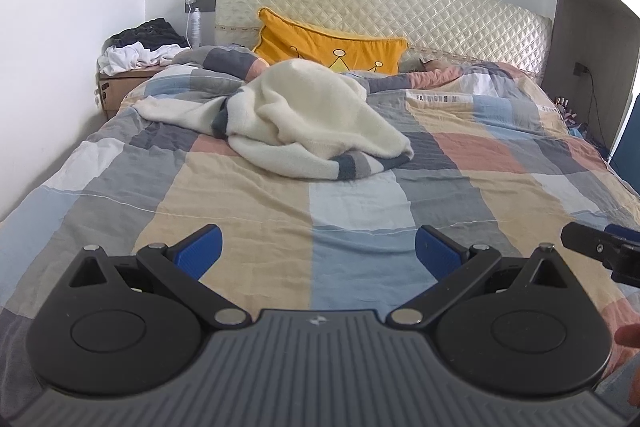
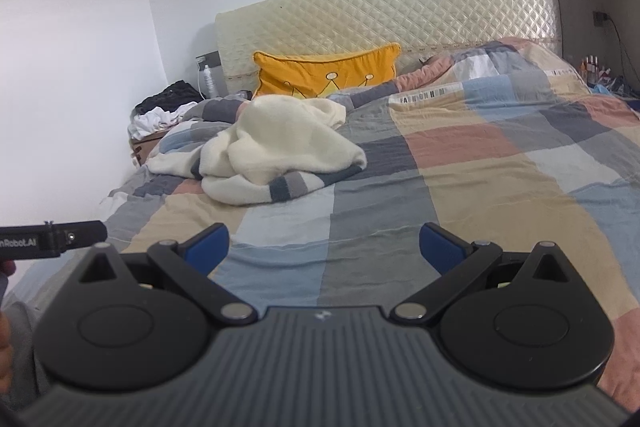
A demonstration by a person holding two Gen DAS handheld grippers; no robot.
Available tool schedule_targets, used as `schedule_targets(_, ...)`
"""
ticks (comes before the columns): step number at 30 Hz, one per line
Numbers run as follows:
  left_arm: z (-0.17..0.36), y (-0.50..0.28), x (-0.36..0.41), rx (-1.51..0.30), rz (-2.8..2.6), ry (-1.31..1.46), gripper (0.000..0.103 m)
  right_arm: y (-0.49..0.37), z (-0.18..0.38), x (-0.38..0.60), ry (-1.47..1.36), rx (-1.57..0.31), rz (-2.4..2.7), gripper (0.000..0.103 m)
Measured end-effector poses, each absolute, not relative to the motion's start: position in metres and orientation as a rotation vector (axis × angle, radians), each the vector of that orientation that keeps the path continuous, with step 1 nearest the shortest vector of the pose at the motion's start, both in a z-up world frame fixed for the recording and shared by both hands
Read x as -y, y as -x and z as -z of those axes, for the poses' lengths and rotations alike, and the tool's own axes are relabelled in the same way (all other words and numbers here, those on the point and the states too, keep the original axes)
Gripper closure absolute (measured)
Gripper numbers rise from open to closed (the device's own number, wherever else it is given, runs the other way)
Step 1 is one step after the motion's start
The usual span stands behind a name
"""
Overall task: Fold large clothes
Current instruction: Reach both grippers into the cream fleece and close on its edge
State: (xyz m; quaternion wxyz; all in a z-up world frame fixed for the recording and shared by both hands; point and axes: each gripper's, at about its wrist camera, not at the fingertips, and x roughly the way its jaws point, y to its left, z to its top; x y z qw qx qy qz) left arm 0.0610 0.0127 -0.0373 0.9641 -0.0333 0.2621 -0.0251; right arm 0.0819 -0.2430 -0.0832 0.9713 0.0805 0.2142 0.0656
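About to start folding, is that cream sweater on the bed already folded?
No. The cream sweater lies crumpled in a heap.

We see a bed covered by a patchwork duvet (image 1: 248, 203) in blocks of blue, grey, beige, white and salmon, with a printed letter strip near its upper right. Behind it stands a quilted cream headboard (image 1: 380, 7). A yellow cushion (image 1: 332, 47) with small crown motifs leans against the headboard, and pillows (image 1: 224, 61) in the same patchwork lie on either side of it. At the bed's far left corner a wooden nightstand (image 1: 120, 87) carries a heap of black and white clothes (image 1: 140, 45), with a white spray bottle (image 1: 195, 27) just beside it, below a grey wall socket (image 1: 200, 3). Small bottles (image 2: 592, 65) crowd the right bedside.
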Motion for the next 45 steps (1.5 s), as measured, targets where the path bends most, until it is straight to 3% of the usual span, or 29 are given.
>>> schedule_targets(19,0.071,-0.135,0.009,-0.582,0.104,0.082,0.000,-0.130,0.116,0.258,-0.270,-0.466,-0.073,0.000)
schedule_targets(30,0.062,-0.238,-0.006,-0.539,0.070,0.121,0.000,-0.199,0.133,0.265,-0.403,-0.488,-0.096,0.000)
schedule_targets(45,0.127,-0.374,-0.053,-0.654,0.012,0.211,0.000,-0.294,0.174,0.265,-0.527,-0.541,-0.181,0.000)
